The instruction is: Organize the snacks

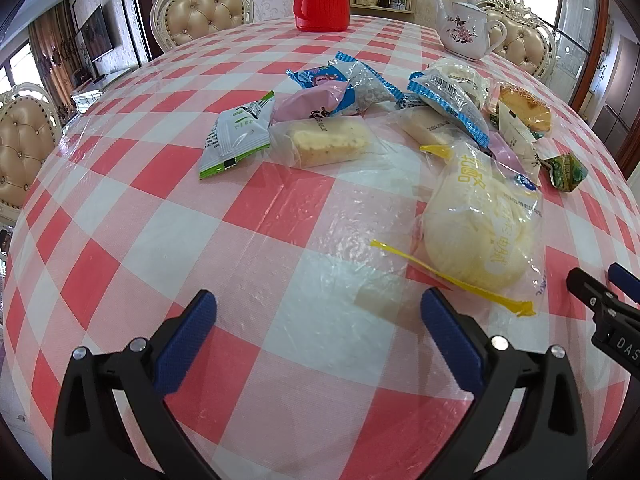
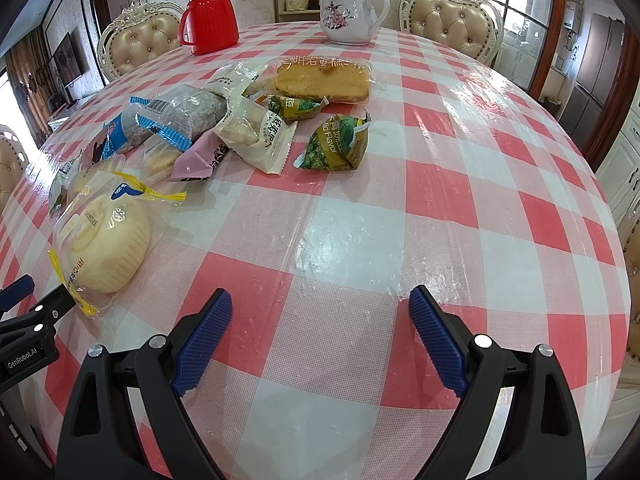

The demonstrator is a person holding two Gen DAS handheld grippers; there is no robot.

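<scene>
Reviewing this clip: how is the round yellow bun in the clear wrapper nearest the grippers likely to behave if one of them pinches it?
The round yellow bun looks puffy, so it probably squashes under a firm pinch and is light for its size. Its glossy, loose wrapper may slip or crumple between the pads. The flat sealed edge likely gives the open left hand-held gripper a safer hold.

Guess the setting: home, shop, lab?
Most likely a home dining room. Tufted ornate chairs ring a table with a red-and-white checked cloth, a floral teapot and red thermos stand at its far end, and a wall-mounted TV hangs beyond.
</scene>
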